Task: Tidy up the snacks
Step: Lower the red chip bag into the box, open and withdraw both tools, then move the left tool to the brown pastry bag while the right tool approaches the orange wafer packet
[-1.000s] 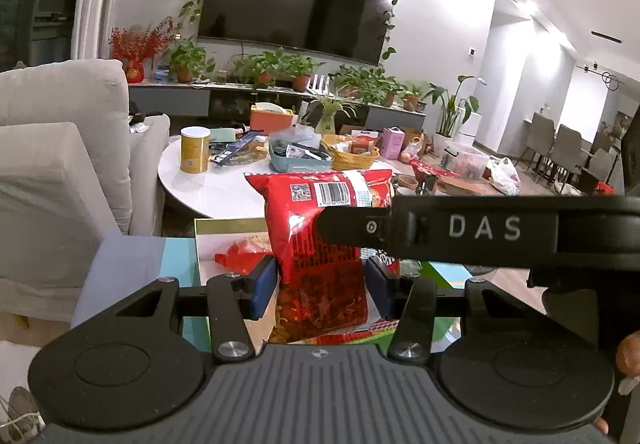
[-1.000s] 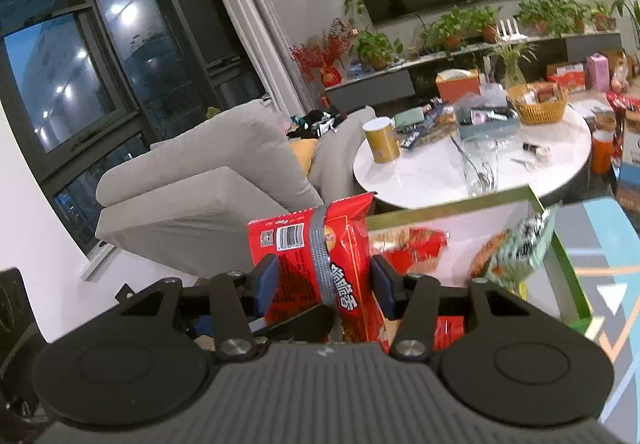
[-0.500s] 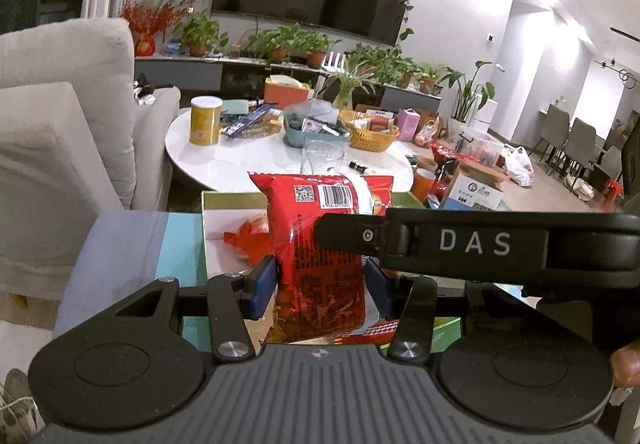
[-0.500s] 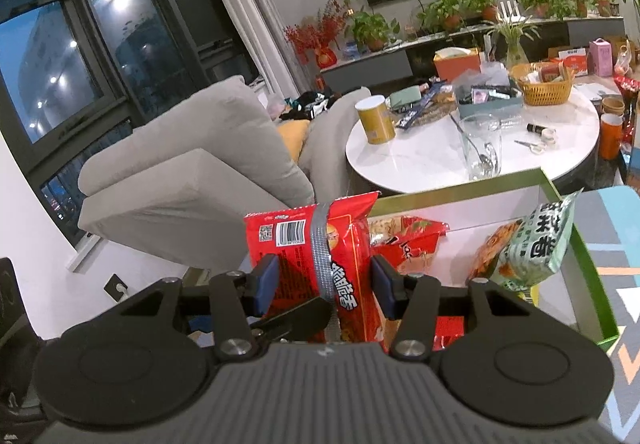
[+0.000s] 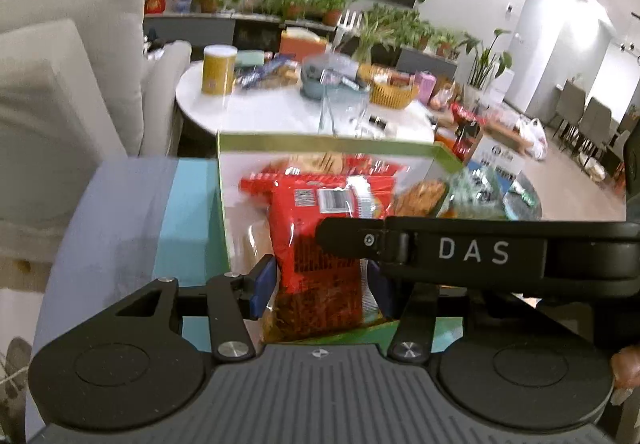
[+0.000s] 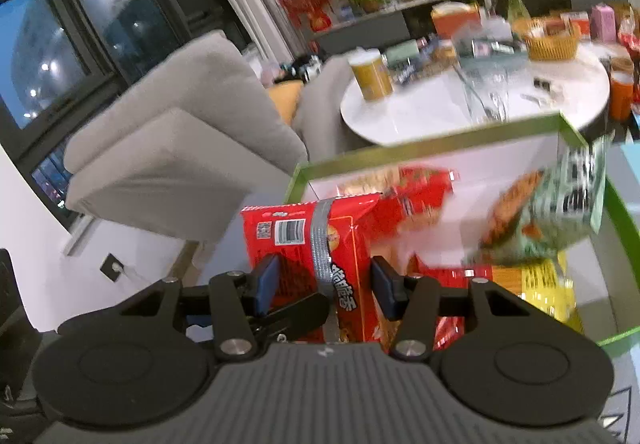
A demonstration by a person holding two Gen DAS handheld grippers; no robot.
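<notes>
Over the open white cardboard box with the green rim (image 6: 432,142), both grippers bear one tall red foil snack bag with a barcode and a grey seam strip (image 6: 312,256), its lower end hidden behind the gripper bodies, so I cannot tell whether it rests on the box floor yet. The left gripper (image 5: 322,284) has the bag between its blue pads; its jaws have just been opening a little, and the left pad seems to stand just off the foil while the right one lies against it, so the grip looks as if it is being let go. The right gripper (image 6: 325,284) has the same bag in its gap, but its jaws stand spread, with space on both sides of the bag.

Much looks done already: inside the box lie a green-and-white crinkled snack bag (image 6: 560,212) against the right wall, a second red packet (image 6: 416,184) behind the held bag, and a yellow packet (image 6: 536,280) on the floor. What remains, by my reading, is to seat this bag and free it.

Beyond the box stands a round white table (image 5: 276,108) with a yellow canister (image 5: 218,70), a wicker basket (image 5: 392,94) and other clutter that may still need sorting. Left of the box is a grey sofa (image 6: 180,148). The packets inside leave little room beside the held bag.
</notes>
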